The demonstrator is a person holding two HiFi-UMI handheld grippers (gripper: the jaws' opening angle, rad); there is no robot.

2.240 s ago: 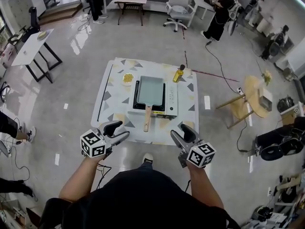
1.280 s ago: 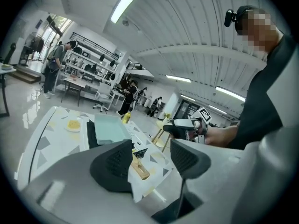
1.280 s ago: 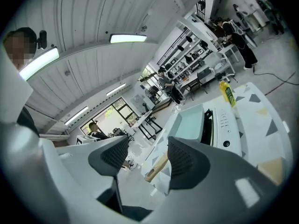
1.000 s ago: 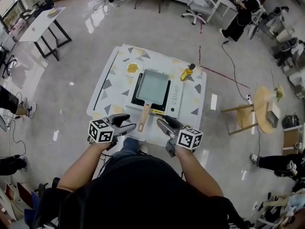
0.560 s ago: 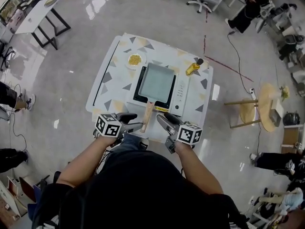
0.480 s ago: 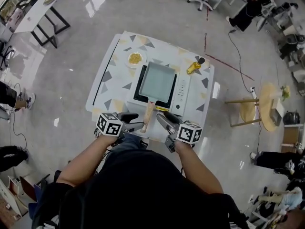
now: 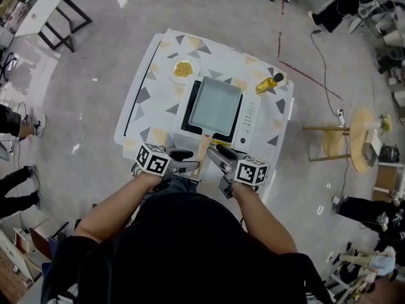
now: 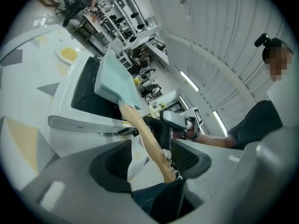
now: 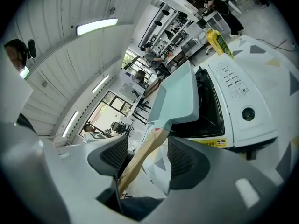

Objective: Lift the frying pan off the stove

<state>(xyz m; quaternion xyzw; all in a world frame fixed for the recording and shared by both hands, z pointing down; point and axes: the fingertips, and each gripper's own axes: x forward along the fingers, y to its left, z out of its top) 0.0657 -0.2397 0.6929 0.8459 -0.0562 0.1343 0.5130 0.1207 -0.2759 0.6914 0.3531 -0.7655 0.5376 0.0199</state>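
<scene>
Two grippers have closed in over approx. the last 2 s. They hung well short of the table [image 7: 147,75] then; now the left gripper [image 7: 190,166] & right gripper [image 7: 212,158] flank the wooden handle [image 7: 204,151] at the table's near edge. Left gripper view: the handle [image 8: 145,136] runs between the pads w/ its free end deep in the gap, jaws apart, no squeeze yet. Right gripper view: same, the handle [image 9: 140,160] passes between spread jaws, nearer one pad but not pinched as far as I can see. The frying pan [image 7: 216,104] hasn't budged vs. before: flat on the stove [image 7: 251,116], handle pointing at the person. A plate [image 7: 183,69] w/ yellow food & an oil bottle [image 7: 269,84] sit beyond, clear of the path. Meaning: approach prob. done, grasp not. Next is closing on the handle, then the lift. W/ only the handle held, the pan body may tip, so a firm bite seems wise.
</scene>
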